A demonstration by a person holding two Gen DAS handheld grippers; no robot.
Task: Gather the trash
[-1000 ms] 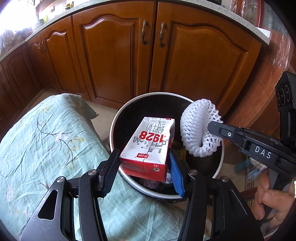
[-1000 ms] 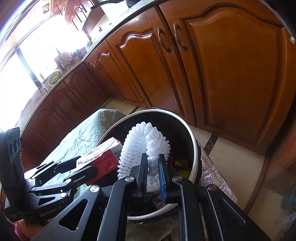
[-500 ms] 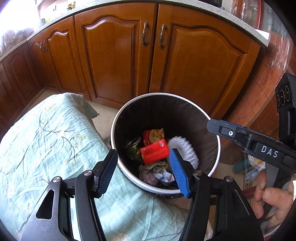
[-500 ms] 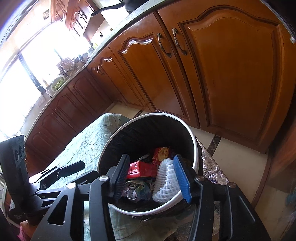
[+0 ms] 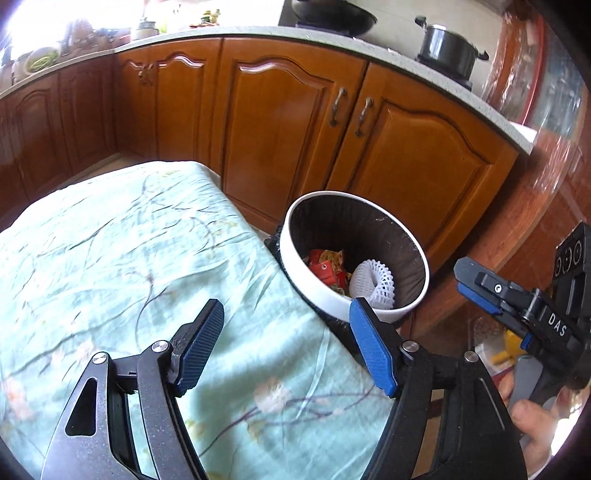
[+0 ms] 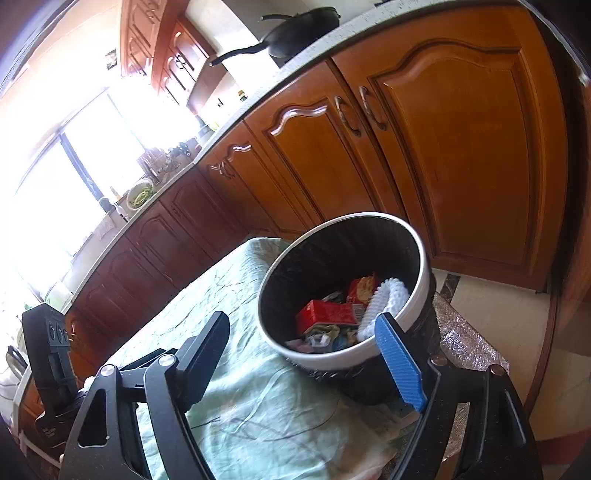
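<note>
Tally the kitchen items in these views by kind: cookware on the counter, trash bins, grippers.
Black cookware on the counter: 2, a wok-style pan and a lidded pot.
White-rimmed round trash bin with black liner: 1.
Two-finger grippers: 2, left gripper and right gripper, both open and empty.
Total: 5.

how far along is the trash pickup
Done: the red carton and white foam net lie inside the bin. In hand: nothing; the left tongs and right tongs are open. Left: no trash shows on the tablecloth.
</note>
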